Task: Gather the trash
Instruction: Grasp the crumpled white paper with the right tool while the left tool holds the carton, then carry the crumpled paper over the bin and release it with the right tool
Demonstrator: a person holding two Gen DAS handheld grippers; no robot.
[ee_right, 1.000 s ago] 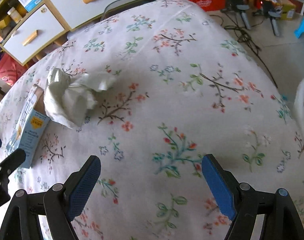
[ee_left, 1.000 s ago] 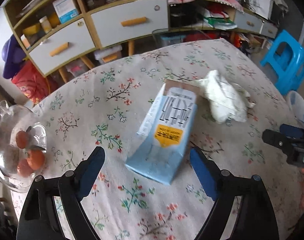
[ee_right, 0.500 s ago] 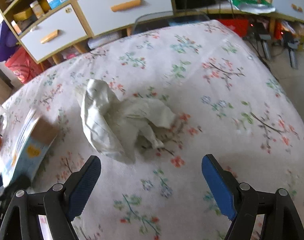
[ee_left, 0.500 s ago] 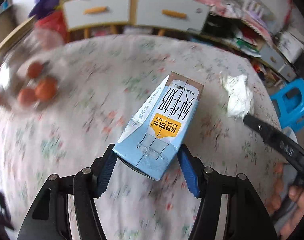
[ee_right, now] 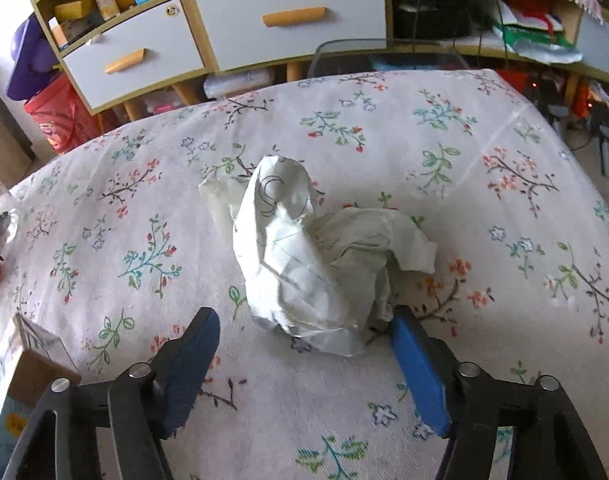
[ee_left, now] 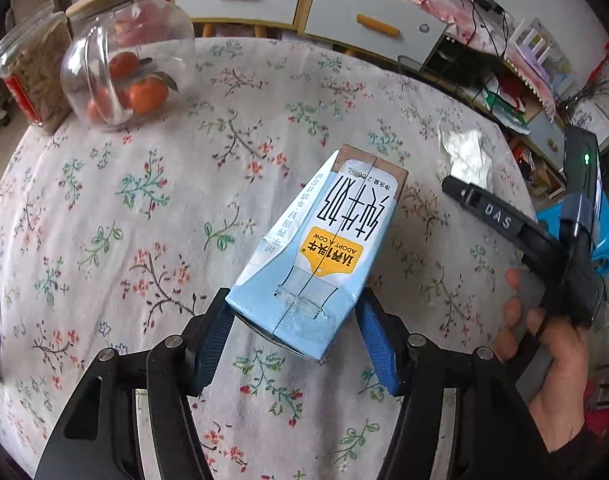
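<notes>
A light blue milk carton (ee_left: 320, 248) lies on the floral tablecloth (ee_left: 144, 200). My left gripper (ee_left: 294, 336) is shut on its near end, a blue pad against each side. A crumpled white paper wad (ee_right: 316, 256) lies further right on the table; it also shows in the left wrist view (ee_left: 466, 152). My right gripper (ee_right: 304, 344) is open, its fingers straddling the near end of the wad, the right pad (ee_right: 418, 364) touching it. The carton's brown end (ee_right: 32, 364) shows at the right wrist view's lower left.
A glass jar of oranges (ee_left: 124, 68) and a jar of dry food (ee_left: 32, 68) stand at the table's far left. A cabinet with drawers (ee_right: 264, 28) stands behind the table. A blue stool (ee_left: 608, 236) is off the right edge.
My left gripper closed on the milk carton and swung left, bringing the jars into view. My right gripper moved forward to the paper wad, which now sits between its open fingers.
</notes>
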